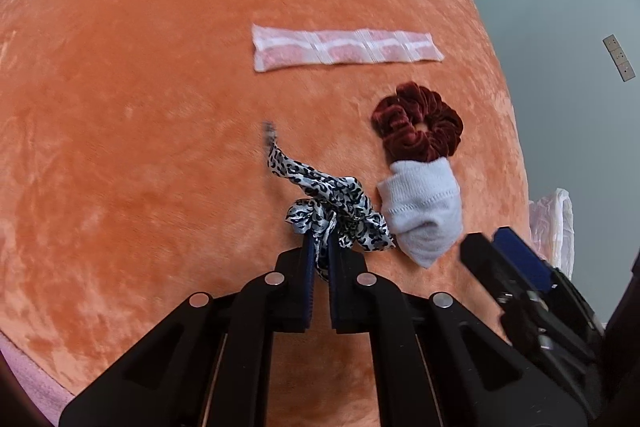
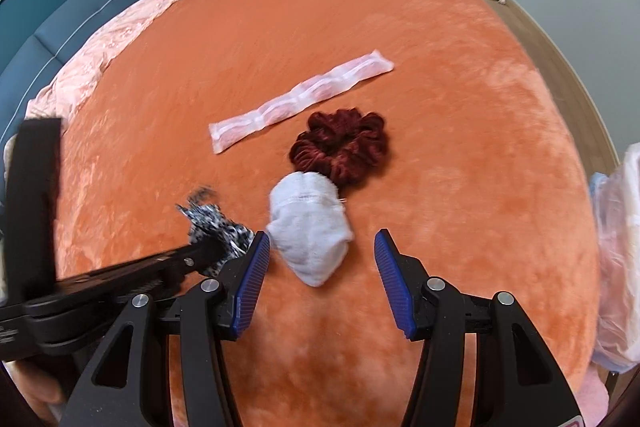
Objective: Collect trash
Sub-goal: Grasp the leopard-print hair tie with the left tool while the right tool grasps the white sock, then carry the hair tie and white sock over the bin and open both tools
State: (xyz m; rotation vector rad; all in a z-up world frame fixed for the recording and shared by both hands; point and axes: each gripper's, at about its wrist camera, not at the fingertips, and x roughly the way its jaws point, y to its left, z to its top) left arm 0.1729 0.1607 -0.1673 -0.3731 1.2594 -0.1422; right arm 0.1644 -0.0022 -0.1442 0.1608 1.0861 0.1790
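Observation:
On the orange bed cover lie a leopard-print ribbon [image 1: 328, 203], a rolled white sock [image 1: 422, 213], a dark red scrunchie [image 1: 418, 125] and a long white-pink packet strip [image 1: 344, 47]. My left gripper [image 1: 320, 247] is shut on the near end of the ribbon, which shows between its blue pads. In the right wrist view my right gripper [image 2: 322, 247] stands open just short of the sock [image 2: 310, 227], whose near tip lies between the fingertips without touching them. The scrunchie [image 2: 340, 147] touches the sock's far end. The strip [image 2: 300, 101] lies beyond. The ribbon [image 2: 216, 223] is partly hidden by the left gripper.
A thin plastic bag [image 2: 618, 255] hangs at the bed's right edge, seen also as the bag [image 1: 554, 223] in the left wrist view. A pink quilt [image 2: 104, 43] lies along the bed's far left side. Wooden floor [image 2: 560, 67] runs to the right of the bed.

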